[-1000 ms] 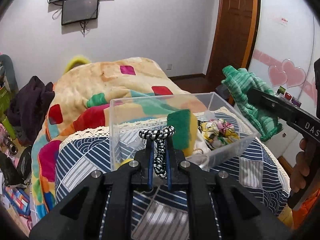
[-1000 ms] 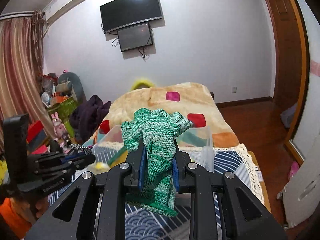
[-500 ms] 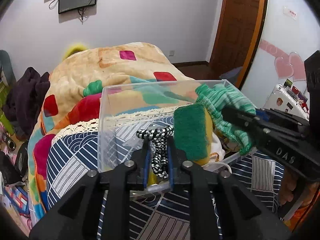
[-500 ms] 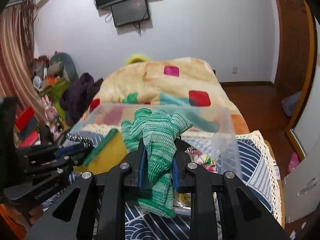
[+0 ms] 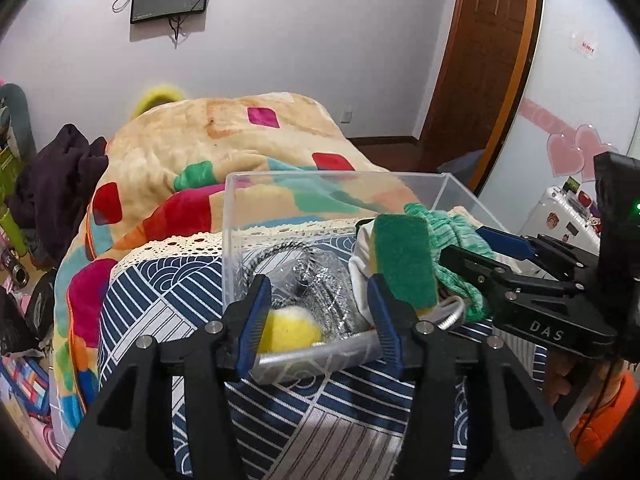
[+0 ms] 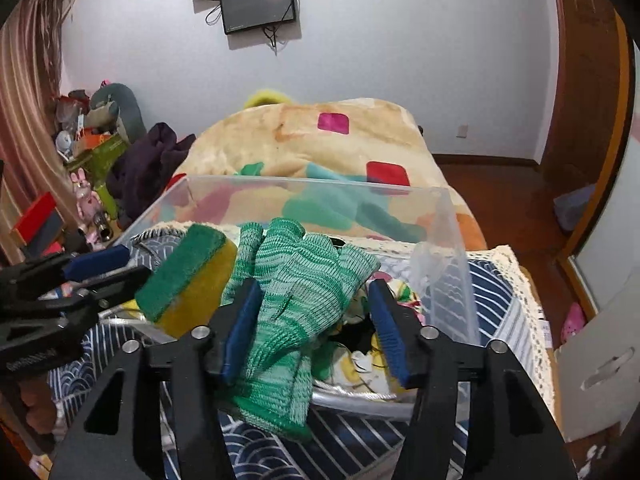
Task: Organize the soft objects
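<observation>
Clear plastic bin point(image 5: 460, 190) is my landmark. Inside it, my right gripper point(image 6: 314, 330) has its jaws spread; the green knit glove point(image 6: 296, 300) lies draped over the bin's near rim. I'd nudge its cuff inside before lifting away. My left gripper point(image 5: 318, 324) gapes too, above the black-and-white cord point(image 5: 316, 280) on the bin's floor.

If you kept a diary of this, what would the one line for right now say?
left gripper: open over clear bin | right gripper: open, green glove draped over bin's near rim | sponge: in bin
</observation>
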### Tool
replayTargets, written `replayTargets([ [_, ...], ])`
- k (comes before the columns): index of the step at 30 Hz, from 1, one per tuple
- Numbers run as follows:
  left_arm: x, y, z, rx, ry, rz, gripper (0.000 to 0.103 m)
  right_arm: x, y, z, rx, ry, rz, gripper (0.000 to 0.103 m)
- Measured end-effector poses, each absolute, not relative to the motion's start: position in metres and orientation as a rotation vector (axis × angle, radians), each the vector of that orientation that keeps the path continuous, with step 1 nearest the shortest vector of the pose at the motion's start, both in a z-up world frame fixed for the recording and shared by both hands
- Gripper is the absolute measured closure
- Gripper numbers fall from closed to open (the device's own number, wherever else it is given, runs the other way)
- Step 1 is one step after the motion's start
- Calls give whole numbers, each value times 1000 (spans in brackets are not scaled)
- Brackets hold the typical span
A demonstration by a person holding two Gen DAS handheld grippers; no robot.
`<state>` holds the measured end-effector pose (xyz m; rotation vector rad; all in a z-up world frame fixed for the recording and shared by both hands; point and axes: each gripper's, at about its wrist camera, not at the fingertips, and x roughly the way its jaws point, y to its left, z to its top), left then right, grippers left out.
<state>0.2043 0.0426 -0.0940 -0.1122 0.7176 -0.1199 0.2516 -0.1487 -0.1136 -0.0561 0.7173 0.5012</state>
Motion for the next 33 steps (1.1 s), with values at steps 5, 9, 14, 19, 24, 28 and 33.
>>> replayTargets([
  [5, 185, 36, -76, -94, 656, -130, 48, 245, -155, -102, -59, 693, 509, 46],
  [9, 163, 30, -54, -78, 571, -132, 42, 233, -160, -85, -47, 638, 528, 46],
  [14, 135, 27, -25, -92, 466, -127, 41, 207, -167, -54, -38, 523, 555, 46],
  [19, 102, 28, 1, -131, 366, -125, 33, 181, -180, -25, 8, 417, 579, 40],
  [24, 75, 19, 14, -98, 294, -113, 29, 158, -194, -7, 60, 327, 598, 27],
  [28, 57, 10, 17, -88, 267, -118, 19, 142, -198, -1, 59, 282, 585, 24],
  [33, 41, 11, 15, -117, 234, -81, 6, 123, -199, -4, 51, 241, 584, 18],
])
